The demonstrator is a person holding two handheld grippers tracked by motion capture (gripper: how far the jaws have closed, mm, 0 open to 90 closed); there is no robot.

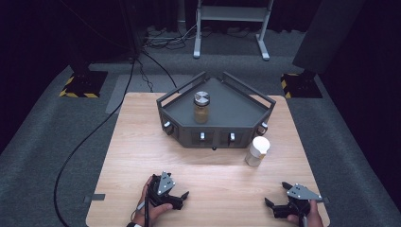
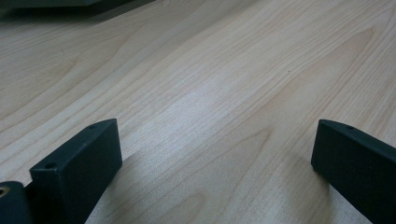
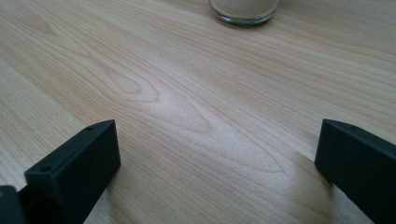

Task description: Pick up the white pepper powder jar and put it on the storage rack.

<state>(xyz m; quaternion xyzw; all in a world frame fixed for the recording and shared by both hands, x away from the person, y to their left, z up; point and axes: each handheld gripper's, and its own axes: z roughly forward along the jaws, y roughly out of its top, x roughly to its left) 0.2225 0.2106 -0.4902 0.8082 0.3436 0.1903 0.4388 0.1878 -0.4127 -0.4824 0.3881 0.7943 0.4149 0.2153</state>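
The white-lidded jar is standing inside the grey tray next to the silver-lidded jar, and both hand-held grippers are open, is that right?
Not quite. The white-lidded jar stands on the wooden table outside the grey tray, by its front right corner, as the high view shows. The silver-lidded jar is in the tray, and both hand-held grippers are open.

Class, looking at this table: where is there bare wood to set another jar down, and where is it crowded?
Free: the wide strip between the grey tray and the two grippers, left and right, and the table's left side. Crowded: the spot right of the tray's front, where the white-lidded jar stands; another jar occupies the tray.
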